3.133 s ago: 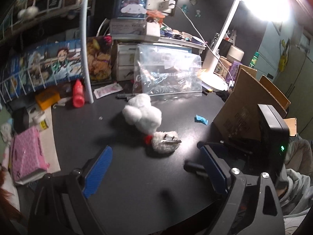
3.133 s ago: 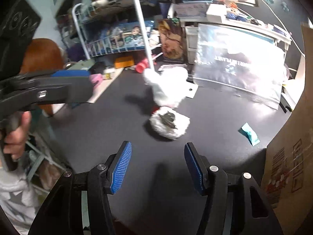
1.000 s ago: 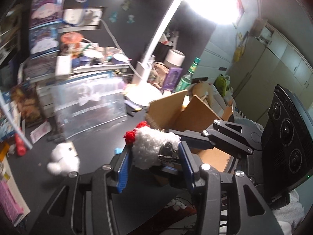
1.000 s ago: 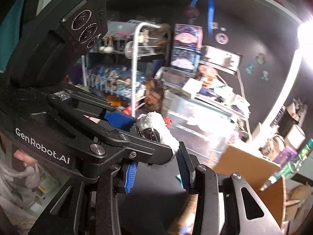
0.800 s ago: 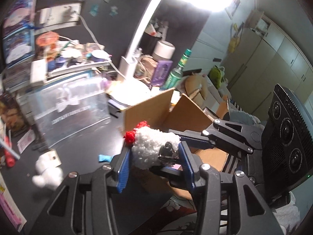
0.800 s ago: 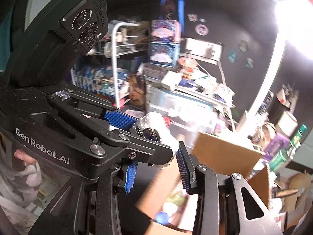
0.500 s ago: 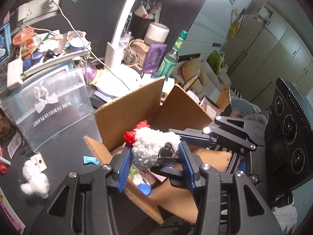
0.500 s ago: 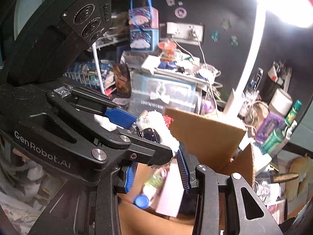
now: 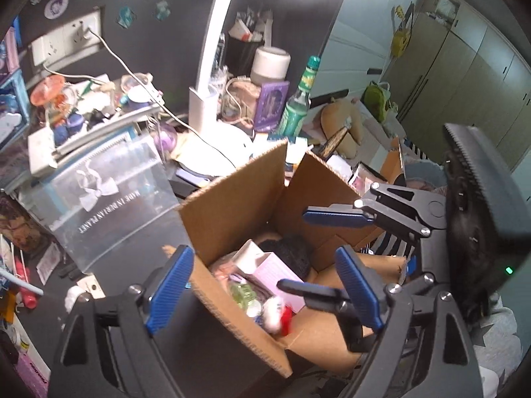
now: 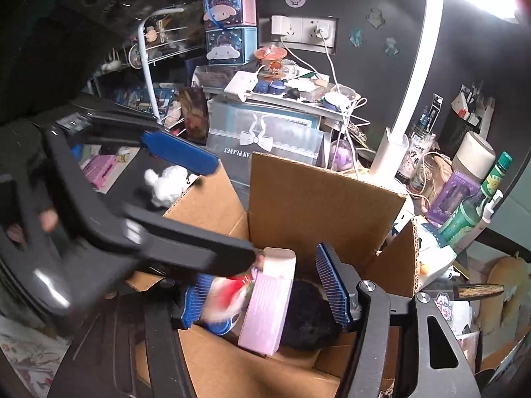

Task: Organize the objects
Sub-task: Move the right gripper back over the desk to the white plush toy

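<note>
An open cardboard box (image 9: 232,199) stands at the desk's edge and also shows in the right wrist view (image 10: 318,199). The white fluffy toy with a red bow (image 9: 277,313) lies inside it, blurred in the right wrist view (image 10: 225,293). My left gripper (image 9: 262,285) is open and empty above the box. My right gripper (image 10: 265,292) is open and empty over the box, its fingers (image 9: 335,215) crossing in from the right. A pink box (image 10: 268,301) and a dark round thing (image 10: 308,311) also lie inside.
A second white plush (image 10: 166,182) lies on the black desk left of the box. A clear plastic case (image 9: 109,199), a white desk lamp (image 9: 205,106), a green bottle (image 9: 297,106) and cluttered shelves stand behind.
Both grippers held the white fluffy toy together above the box half a second ago. Both have opened, and the toy has dropped into the box.
</note>
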